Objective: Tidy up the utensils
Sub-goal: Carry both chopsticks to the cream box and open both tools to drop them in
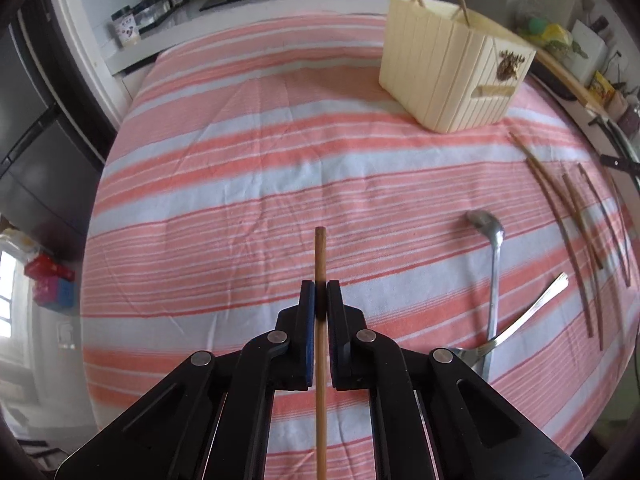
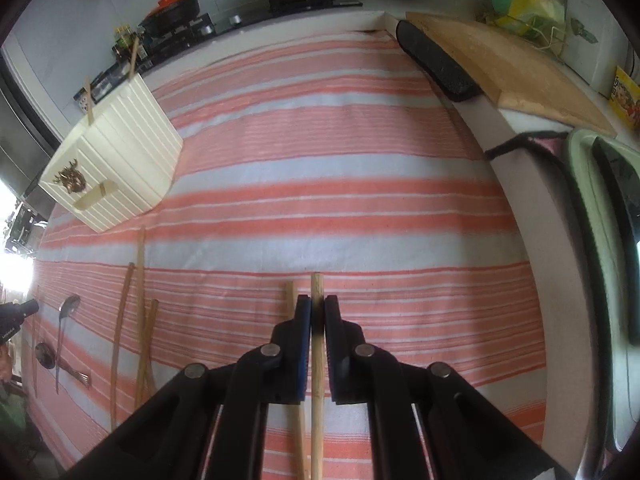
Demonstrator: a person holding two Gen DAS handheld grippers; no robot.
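Kitchen setting; worktop (image 1: 240, 168) covered with pink-and-white striped cloth (image 2: 340, 168), stove and pans along the back wall. Cream ribbed utensil holder (image 1: 448, 76) stood upright at far side, two chopsticks inside. Left gripper (image 1: 320, 300) jaws pinched a dark chopstick (image 1: 320, 256). Right gripper (image 2: 317, 320) jaws pinched a pale chopstick (image 2: 316, 292), a second one (image 2: 289, 300) just beside. Loose chopsticks (image 1: 576, 216), spoon (image 1: 494, 248) and fork (image 1: 528, 316) lay on cloth.
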